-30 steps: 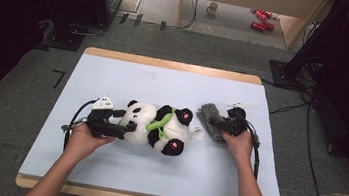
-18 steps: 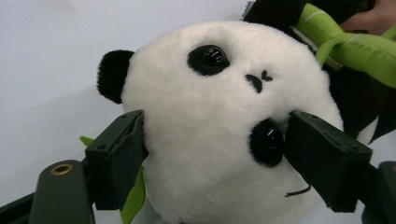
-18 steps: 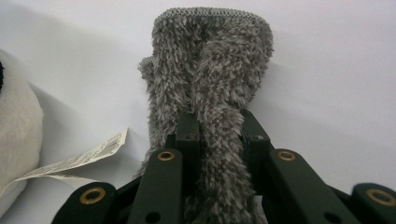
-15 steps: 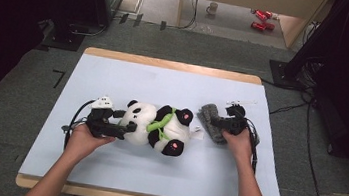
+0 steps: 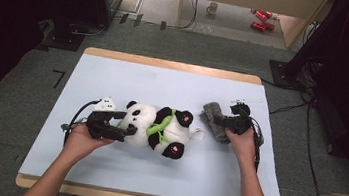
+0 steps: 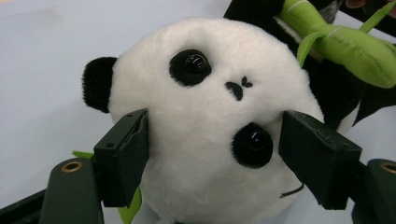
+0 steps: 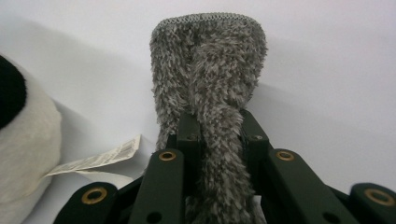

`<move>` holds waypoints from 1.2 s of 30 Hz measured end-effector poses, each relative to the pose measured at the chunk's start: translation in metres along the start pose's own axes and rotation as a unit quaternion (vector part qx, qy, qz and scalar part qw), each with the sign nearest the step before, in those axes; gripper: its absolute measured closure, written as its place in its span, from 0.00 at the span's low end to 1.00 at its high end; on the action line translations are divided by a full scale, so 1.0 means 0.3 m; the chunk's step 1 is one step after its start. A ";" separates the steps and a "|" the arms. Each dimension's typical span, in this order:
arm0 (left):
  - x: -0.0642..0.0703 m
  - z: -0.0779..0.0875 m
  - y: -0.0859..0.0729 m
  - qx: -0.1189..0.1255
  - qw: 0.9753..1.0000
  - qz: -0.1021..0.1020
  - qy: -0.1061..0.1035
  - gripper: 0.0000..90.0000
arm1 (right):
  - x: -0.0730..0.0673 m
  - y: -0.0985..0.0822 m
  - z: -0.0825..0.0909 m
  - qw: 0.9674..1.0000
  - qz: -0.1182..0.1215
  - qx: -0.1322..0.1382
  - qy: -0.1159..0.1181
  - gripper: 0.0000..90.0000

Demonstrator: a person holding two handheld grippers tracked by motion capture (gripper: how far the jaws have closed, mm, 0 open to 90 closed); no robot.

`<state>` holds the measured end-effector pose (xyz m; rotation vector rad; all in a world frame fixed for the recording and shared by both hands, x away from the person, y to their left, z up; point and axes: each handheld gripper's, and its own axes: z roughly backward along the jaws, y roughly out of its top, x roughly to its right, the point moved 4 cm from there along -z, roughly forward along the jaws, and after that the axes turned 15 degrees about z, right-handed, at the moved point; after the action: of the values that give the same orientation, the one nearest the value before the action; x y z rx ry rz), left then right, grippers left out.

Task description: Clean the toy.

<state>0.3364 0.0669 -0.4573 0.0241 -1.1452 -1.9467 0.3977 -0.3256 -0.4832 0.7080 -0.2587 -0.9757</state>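
Since the earlier frame, the right gripper (image 5: 216, 118) has been closing its jaws on the grey fuzzy cloth (image 5: 214, 121), and now they are pinching a fold of it; both hands and the toy are lying where they were. Going from largest to smallest: the table (image 5: 114, 78), covered in pale blue, is carrying everything. On its middle the plush panda (image 5: 159, 126) is lying on its back, head toward the person's left, a green bamboo piece (image 6: 336, 39) crossing its chest and a white tag (image 7: 100, 157) sticking out near the cloth. Just to the panda's right, the grey fuzzy cloth (image 7: 208, 70) is resting on the table, its free end pointing away from the gripper. The left gripper (image 6: 212, 154) is standing with its 2 jaws spread wide around the panda's head, 1 at each side of the face, the pads touching the fur.
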 end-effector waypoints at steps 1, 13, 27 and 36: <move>-0.003 -0.009 0.001 0.002 1.000 0.002 0.002 0.28 | -0.003 0.002 0.004 1.000 0.000 0.002 0.000 0.84; -0.025 -0.024 -0.011 0.024 0.999 0.035 -0.015 0.25 | -0.042 0.044 0.072 0.999 0.014 -0.001 -0.030 0.84; -0.035 -0.024 -0.007 0.016 0.999 0.031 -0.019 0.23 | -0.122 0.182 0.128 1.000 0.021 0.018 -0.013 0.84; -0.038 -0.026 -0.010 0.022 0.999 0.033 -0.024 0.23 | -0.151 0.227 0.152 0.999 0.033 0.029 0.000 0.84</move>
<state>0.3448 0.0698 -0.4683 -0.0356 -1.2059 -1.8727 0.3952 -0.2831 -0.3995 0.7482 -0.3097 -0.9084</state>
